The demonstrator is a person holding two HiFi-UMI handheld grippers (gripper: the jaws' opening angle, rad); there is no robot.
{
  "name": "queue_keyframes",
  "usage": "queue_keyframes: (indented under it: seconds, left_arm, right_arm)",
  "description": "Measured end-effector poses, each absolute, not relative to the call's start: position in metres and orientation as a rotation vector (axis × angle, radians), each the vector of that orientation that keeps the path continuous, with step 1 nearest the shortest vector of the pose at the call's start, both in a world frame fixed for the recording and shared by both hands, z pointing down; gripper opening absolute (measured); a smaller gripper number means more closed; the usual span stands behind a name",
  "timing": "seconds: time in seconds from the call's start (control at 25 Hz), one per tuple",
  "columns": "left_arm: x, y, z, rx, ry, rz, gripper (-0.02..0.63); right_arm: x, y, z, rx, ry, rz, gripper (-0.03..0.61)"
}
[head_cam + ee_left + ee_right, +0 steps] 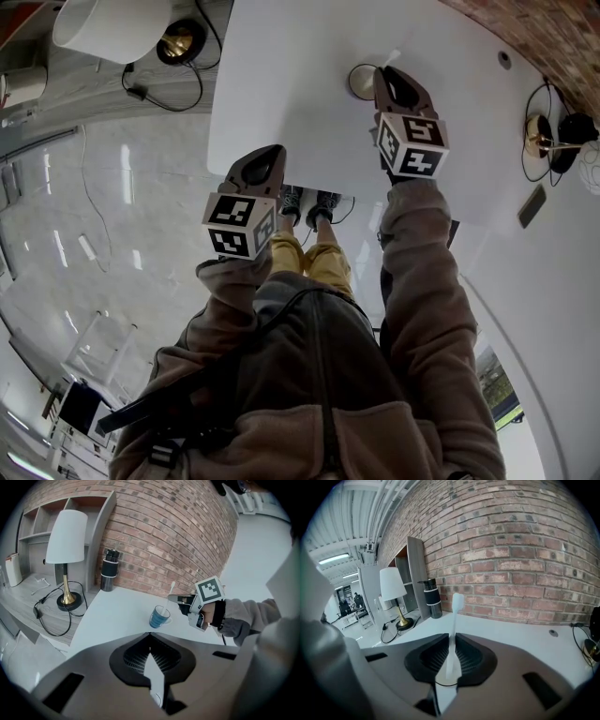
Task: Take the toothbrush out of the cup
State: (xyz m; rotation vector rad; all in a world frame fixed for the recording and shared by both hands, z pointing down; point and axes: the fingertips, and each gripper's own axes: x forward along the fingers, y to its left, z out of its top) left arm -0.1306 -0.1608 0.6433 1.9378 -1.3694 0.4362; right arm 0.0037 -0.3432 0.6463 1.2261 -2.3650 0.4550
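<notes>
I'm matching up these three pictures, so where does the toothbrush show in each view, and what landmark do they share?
Head view: toothbrush, a faint pale streak at the right claw tip, upper right of centre.
Left gripper view: right of centre, rising from the blue cup.
Right gripper view: centre, upright, clamped between the jaws.
Shared landmark: white-shaded lamp.

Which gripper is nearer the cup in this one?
Right. The right gripper is at the cup, shut on the toothbrush standing in it; the left gripper is well back from it, at the table edge.
</notes>
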Motion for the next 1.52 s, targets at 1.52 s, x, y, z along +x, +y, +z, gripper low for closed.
queue_keyframes:
  seconds: [1.52]
  left_arm:
    - [-0.035, -0.211, 0.280, 2.636, -1.600, 0.045, 0.005]
  right_arm:
    - [0.067, -0.216, 0.244, 1.593, -2.704, -0.169, 0.044]
